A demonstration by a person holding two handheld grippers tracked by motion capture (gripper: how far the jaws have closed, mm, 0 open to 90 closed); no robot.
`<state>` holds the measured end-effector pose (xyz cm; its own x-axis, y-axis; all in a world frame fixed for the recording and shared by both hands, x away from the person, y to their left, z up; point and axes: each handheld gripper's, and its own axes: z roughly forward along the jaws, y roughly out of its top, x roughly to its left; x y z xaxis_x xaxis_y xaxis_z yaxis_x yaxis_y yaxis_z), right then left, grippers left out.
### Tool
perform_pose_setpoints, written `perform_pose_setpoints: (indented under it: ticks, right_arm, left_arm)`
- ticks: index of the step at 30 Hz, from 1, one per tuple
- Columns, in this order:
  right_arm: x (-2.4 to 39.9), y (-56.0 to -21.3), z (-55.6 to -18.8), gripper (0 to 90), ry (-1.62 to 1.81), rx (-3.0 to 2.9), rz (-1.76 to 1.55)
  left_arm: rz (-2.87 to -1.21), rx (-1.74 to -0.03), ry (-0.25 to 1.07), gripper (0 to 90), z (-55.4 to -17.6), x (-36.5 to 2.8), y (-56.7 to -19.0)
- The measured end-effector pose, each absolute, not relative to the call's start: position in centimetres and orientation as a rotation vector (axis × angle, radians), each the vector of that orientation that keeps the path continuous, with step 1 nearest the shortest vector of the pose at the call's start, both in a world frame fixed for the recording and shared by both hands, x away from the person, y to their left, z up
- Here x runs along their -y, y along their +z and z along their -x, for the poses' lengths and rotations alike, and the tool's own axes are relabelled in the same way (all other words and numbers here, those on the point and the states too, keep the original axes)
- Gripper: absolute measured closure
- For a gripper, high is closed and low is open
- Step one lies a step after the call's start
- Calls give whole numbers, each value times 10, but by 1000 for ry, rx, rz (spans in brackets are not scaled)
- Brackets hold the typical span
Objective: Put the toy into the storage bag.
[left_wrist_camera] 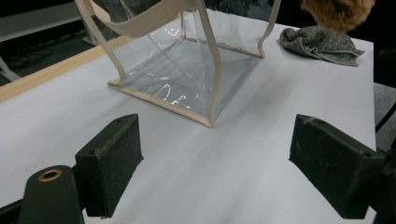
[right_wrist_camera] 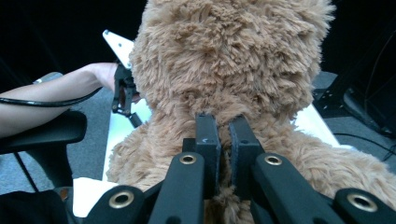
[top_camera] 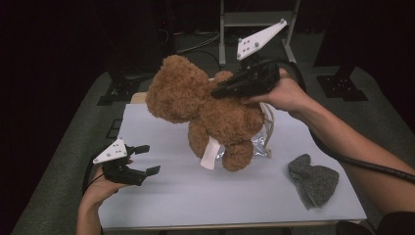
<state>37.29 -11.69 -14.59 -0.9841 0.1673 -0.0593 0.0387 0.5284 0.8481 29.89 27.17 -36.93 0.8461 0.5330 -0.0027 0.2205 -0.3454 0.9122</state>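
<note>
Teddy bear [top_camera: 205, 107] in right gripper [top_camera: 220, 90]

Pale counter with a clear bag and a grey cloth on it

The counter [top_camera: 171, 196] has a flat, pale top with a light wooden strip along its far edge, and it stands on grey floor [top_camera: 58, 196]. A clear plastic bag [left_wrist_camera: 187, 79] with cream trim and cream handles stands upright on the counter toward the far side. A crumpled grey cloth [top_camera: 313, 180] lies near the bag, on its right and closer to the front edge. The left gripper [top_camera: 139, 159] sits low at the counter's left edge, well apart from the bag.
</note>
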Motion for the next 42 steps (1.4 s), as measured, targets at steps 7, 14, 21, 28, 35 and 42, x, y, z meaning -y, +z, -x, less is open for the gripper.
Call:
perform_pose_setpoints:
  ticks: [7,14,21,28,35,42]
  right_arm:
    - [112,-146,-381,858,1506,-2566,-207]
    - [111,-161,-384,863,1547,-2537,-239]
    - [113,-153,-382,861,1578,-2510,-256]
    - [121,-129,-389,861,1584,-2455,-294]
    - [122,-99,-412,861,1552,-2406,-311]
    - [124,-87,-448,861,1536,-2377,-356]
  left_arm:
    - [-1930,-561,360,155,-298,-273,-369]
    - [-1929,-562,358,155,-299,-273,-370]
    - [-1928,-566,358,155,-299,-274,-370]
    - [-1929,-563,360,155,-300,-275,-370]
    - [-1921,-562,366,149,-301,-277,-369]
    - [-1924,-567,366,149,-300,-278,-370]
